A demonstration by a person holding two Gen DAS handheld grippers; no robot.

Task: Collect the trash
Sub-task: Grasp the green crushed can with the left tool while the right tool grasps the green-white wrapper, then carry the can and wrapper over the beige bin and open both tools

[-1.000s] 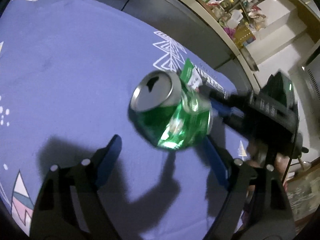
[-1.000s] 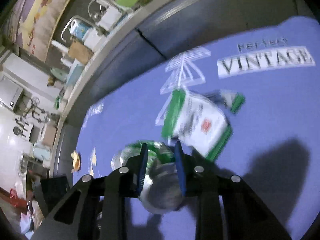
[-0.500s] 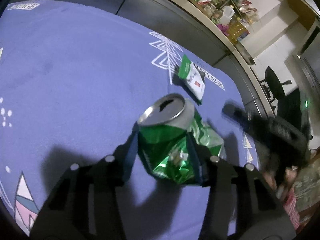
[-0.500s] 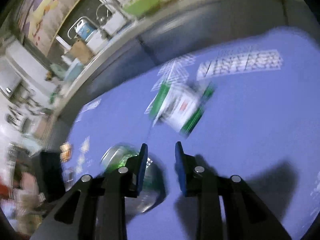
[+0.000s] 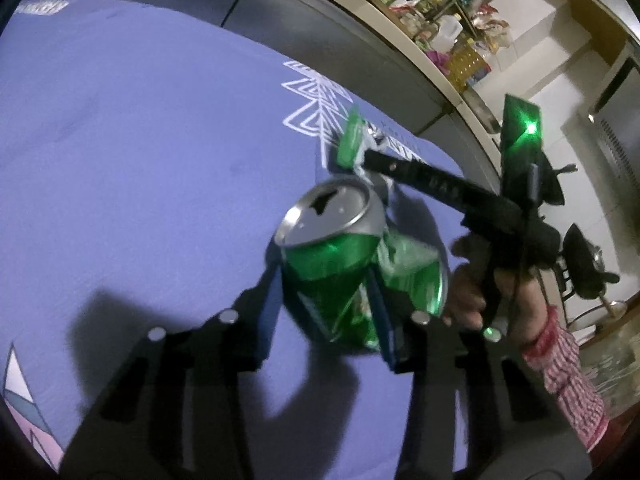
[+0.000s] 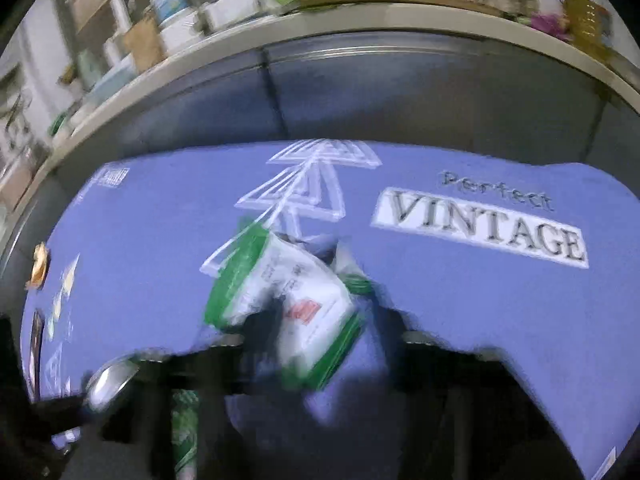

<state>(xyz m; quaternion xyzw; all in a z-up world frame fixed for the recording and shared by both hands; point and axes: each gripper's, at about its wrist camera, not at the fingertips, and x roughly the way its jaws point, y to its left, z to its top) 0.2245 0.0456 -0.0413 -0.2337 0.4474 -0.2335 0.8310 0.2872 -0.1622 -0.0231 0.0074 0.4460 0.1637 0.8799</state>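
Purple printed cloth [image 5: 120,152] covers the tabletop, cluttered shelf [image 5: 440,28] behind. Left wrist view: left tool [image 5: 326,304] clenched on crushed green can [image 5: 340,272], blue pads pressing both sides, jaws have just been closing. Can tilted, silver top facing up and away. Right tool [image 5: 362,156] reaches in from the right, held by a hand [image 5: 476,288] with checked red sleeve, tip at green-white wrapper [image 5: 352,140] just beyond the can.

Right wrist view, blurred: right tool [image 6: 316,320] around the green-white wrapper [image 6: 292,300], jaws have just been closing on it, wrapper between the fingers; firm grip, cannot tell. Wrapper sits on cloth near the white tree print [image 6: 308,188], "VINTAGE" label [image 6: 480,232] to its right. Can [image 6: 116,376] at lower left, near the wrapper.
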